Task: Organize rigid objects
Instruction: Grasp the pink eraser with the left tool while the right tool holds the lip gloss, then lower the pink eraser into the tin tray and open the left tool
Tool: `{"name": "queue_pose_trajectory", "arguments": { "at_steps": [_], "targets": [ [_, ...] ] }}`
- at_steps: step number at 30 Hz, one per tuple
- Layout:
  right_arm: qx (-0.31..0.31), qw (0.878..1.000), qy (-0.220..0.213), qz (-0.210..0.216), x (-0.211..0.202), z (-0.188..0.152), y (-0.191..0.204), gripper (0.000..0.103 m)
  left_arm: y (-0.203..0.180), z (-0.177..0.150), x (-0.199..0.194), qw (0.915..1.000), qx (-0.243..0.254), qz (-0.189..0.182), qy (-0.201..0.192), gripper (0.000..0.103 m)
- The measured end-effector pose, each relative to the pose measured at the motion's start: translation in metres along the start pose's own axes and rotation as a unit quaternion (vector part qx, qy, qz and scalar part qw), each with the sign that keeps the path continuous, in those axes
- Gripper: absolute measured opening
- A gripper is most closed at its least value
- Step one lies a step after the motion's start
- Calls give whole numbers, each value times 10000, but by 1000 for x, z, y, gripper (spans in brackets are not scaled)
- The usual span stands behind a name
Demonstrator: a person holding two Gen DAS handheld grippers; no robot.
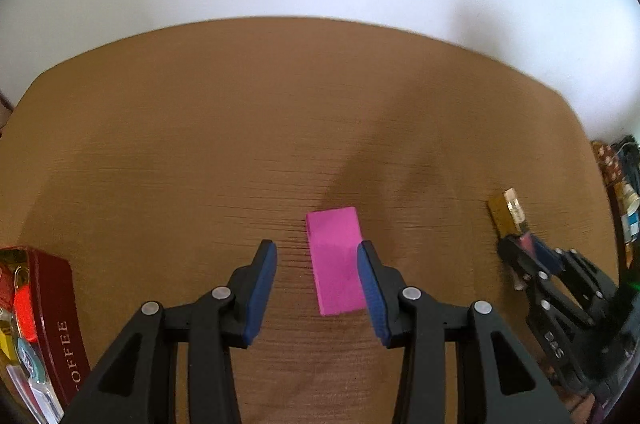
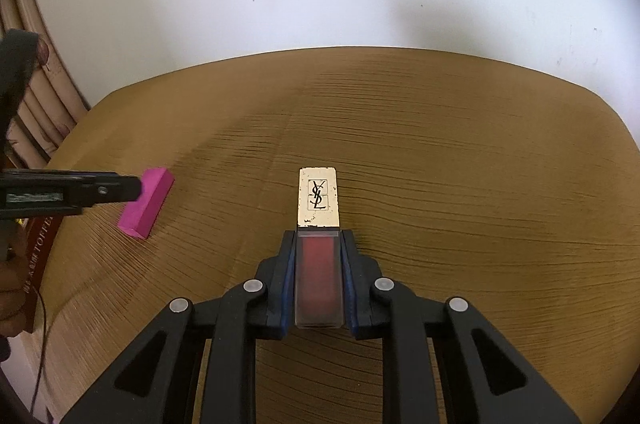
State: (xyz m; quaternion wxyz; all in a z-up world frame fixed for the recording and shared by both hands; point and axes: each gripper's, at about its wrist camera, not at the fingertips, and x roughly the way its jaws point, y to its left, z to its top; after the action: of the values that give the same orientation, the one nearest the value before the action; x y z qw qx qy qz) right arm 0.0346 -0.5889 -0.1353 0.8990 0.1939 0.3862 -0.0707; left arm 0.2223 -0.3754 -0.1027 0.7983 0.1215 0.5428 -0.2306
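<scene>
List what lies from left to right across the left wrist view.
Red coffee tin at the left edge → left claw, open → pink block, lying flat by that claw's right finger → gold-capped lipstick → right claw, shut on the lipstick's red end.

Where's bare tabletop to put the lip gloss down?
Bare wood runs from the pink block and lip gloss back to the table's far edge. The strip between those two is also bare. Crowded: near-left corner, where the coffee tin is full.
</scene>
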Motion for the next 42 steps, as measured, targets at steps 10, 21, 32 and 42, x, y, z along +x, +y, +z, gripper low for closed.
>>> {"name": "queue_pose_trajectory", "arguments": {
  "at_steps": [10,21,32,42],
  "targets": [
    [23,10000,8,38,2,6,-1,18,-27,-2,20,9980,333,504,-200,34],
    [7,10000,17,3,9,2,-4,18,-65,-40,-23,9513,933,2332,-1785,30],
    [-105,9998,37,-154,5,2,3,18,-73,-79,-69,8886,1202,3367,-2873,30],
    [-464,9971,82,-589,13,-2,27,18,36,-119,-143,9539,108,2069,-2173,30]
  ]
}}
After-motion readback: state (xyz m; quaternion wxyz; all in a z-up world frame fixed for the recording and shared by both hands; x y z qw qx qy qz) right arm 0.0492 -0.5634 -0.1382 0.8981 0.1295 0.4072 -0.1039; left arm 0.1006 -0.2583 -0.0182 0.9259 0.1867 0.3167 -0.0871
